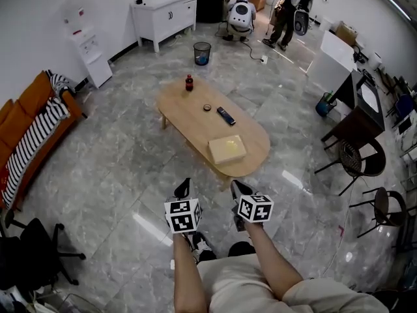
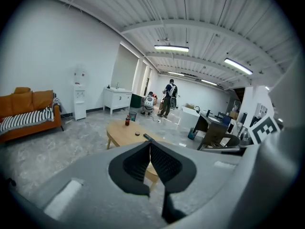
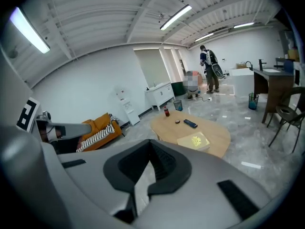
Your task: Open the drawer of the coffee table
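Closest to me, both claws are held out side by side over the grey marble floor. The left gripper is clenched. In its own view the two dark pads meet along a thin line with nothing between them. The right gripper is likewise clamped shut on nothing, its pads pressed together. Neither touches anything; bare floor lies between their tips and the furniture.

Just ahead stands the coffee table, an oval wooden top. In the head view its long axis runs diagonally, from the rounded end nearest the claws at lower right to the other end at upper left. The near end is a little to the right of my grippers. I cannot make out the drawer front from any view.

On the near end lies a yellow book. Past it is a dark remote, then a small round dark object, and at the far end stands a bottle with a red label, upright.

Beyond the table is a waste bin, then a white cabinet against the wall. An orange sofa sits off to the left. A person stands at the far end of the room.
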A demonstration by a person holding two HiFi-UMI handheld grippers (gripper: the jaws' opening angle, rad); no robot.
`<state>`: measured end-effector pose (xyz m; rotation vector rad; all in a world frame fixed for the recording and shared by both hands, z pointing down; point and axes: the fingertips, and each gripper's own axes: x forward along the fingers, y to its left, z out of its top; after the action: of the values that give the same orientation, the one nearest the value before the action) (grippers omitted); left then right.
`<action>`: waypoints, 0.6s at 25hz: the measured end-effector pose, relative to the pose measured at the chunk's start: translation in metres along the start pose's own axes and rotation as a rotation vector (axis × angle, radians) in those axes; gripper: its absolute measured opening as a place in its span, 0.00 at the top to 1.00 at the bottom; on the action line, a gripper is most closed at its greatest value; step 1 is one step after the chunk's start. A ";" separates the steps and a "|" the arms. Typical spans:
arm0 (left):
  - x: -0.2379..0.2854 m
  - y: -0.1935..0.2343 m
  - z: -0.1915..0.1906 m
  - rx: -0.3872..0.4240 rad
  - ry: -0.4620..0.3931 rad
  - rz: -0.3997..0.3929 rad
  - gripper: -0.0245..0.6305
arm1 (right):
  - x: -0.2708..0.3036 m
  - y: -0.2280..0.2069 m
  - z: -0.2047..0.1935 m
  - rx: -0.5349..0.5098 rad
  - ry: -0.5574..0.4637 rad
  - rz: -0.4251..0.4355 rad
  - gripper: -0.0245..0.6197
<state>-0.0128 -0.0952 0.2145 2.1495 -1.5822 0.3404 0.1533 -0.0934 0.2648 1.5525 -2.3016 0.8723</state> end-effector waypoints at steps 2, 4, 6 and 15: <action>0.002 0.012 0.003 -0.003 -0.005 0.002 0.95 | 0.005 0.003 0.005 0.005 -0.024 -0.015 0.94; 0.005 0.021 0.005 -0.016 -0.007 0.008 0.95 | 0.010 0.003 0.010 0.005 -0.037 -0.028 0.94; 0.007 0.024 0.006 -0.010 -0.002 0.004 0.94 | 0.014 -0.001 0.014 0.019 -0.051 -0.048 0.94; 0.033 0.018 0.007 0.010 0.034 -0.056 0.95 | 0.028 -0.022 0.021 0.054 -0.065 -0.109 0.94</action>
<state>-0.0200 -0.1310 0.2271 2.1794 -1.5018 0.3657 0.1645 -0.1330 0.2694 1.7357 -2.2294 0.8756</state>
